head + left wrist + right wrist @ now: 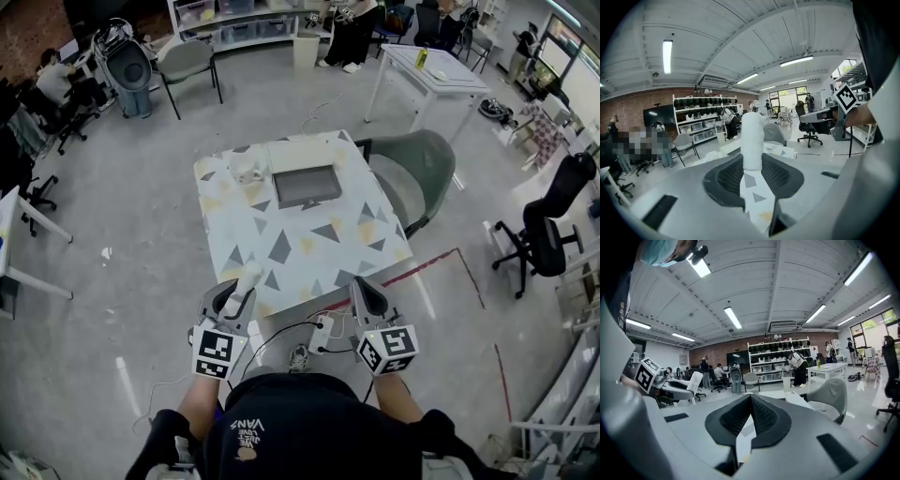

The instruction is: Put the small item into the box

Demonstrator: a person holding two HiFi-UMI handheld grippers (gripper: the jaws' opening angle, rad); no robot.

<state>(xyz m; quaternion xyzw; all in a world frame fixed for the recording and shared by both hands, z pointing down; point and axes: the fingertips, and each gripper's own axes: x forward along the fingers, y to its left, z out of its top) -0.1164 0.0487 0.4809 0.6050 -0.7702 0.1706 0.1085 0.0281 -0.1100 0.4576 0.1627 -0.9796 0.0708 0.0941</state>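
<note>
A small white cylinder-shaped item [249, 278] stands upright between the jaws of my left gripper [242, 296], which is shut on it at the table's near edge. In the left gripper view the white item [752, 139] rises between the two dark pads of the left gripper [753, 165]. My right gripper [360, 289] hovers beside it at the same edge, jaws pressed together with nothing between them; the right gripper [750, 401] shows its pads meeting. An open grey-lined box [307, 186] with its white lid [300, 153] folded back sits at the far middle of the patterned table [309, 246].
A white cup [247, 172] stands left of the box. A grey chair [420, 169] sits at the table's right side. A power strip and cables [322, 333] lie on the floor by my feet. Red tape [441, 258] marks the floor at right. People, chairs and shelves stand far behind.
</note>
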